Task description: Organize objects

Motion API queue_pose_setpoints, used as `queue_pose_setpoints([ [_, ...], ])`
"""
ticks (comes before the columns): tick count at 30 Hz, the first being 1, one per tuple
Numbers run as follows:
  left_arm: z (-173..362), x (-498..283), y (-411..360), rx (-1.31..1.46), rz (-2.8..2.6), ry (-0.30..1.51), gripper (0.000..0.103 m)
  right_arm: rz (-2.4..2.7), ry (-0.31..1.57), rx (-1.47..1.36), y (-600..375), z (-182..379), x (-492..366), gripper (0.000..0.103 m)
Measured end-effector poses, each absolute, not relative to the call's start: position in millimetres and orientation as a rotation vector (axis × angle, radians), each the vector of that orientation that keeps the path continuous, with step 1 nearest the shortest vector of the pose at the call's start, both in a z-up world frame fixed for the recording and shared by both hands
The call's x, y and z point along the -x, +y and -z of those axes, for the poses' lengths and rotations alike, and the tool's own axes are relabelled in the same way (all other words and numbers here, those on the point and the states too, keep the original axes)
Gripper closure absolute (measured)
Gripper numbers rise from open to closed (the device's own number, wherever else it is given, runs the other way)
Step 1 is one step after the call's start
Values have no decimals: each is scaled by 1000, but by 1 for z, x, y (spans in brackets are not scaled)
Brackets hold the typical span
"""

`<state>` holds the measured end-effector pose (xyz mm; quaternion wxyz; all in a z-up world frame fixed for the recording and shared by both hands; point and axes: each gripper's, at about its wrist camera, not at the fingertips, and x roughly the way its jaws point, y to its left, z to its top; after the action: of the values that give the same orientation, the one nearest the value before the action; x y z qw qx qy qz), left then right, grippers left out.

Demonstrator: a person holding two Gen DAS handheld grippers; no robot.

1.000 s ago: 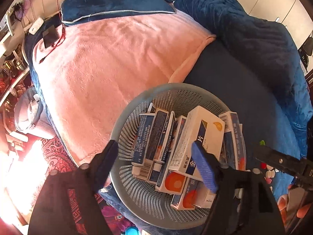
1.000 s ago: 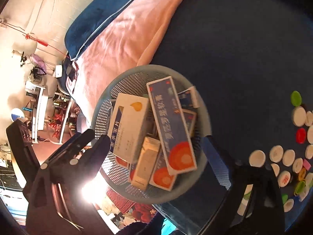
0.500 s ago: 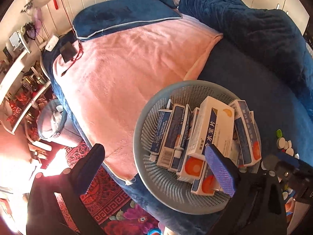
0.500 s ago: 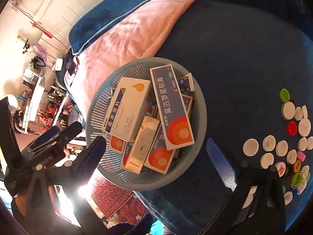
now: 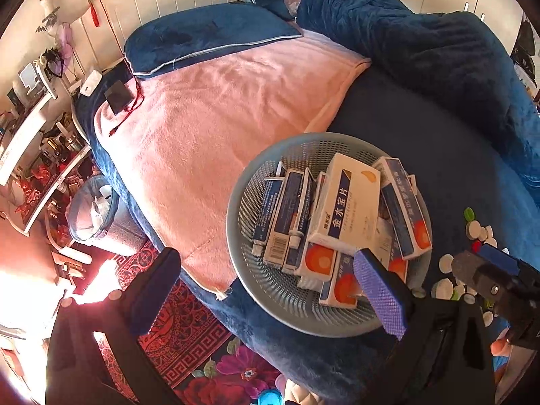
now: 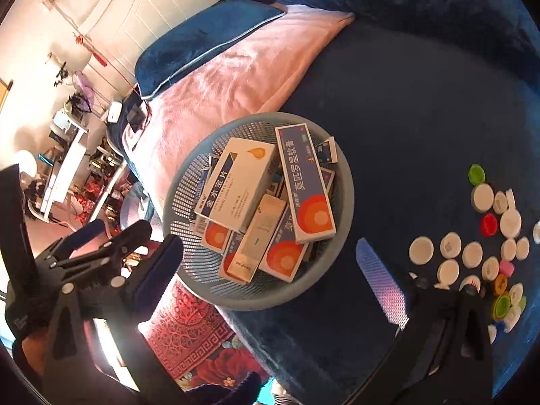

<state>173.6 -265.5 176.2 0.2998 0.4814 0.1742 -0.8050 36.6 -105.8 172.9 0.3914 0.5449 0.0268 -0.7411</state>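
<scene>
Both grippers, left gripper [image 5: 266, 290] and right gripper [image 6: 270, 266], hang wide apart, empty. Basket [image 6: 341, 222] looks packed with boxes; I'd guess the bottle caps [image 6: 472, 253] on the right come next.

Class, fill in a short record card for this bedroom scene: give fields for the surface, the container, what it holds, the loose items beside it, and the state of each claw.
surface: bed with dark blue cover; pink blanket on one side
container: round grey mesh basket, near the bed's edge
contents: medicine boxes, piled, some blue with orange circles
loose items: bottle caps on the blue cover beside the basket, mostly white, a few green, red, pink
left claw: open, holding nothing
right claw: open, holding nothing
</scene>
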Motion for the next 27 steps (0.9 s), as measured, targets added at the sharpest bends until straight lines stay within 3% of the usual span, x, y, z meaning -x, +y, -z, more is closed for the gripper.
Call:
queue_pose_setpoints([
  [10,-182,-193,-241,-1308,2188,526,1,1945,-12,-1353,-79,-186,-47,0],
  [27,-192,-220,-205,-1210,2201,525,1,2009,32,-1307,-50,-195,-73,0],
])
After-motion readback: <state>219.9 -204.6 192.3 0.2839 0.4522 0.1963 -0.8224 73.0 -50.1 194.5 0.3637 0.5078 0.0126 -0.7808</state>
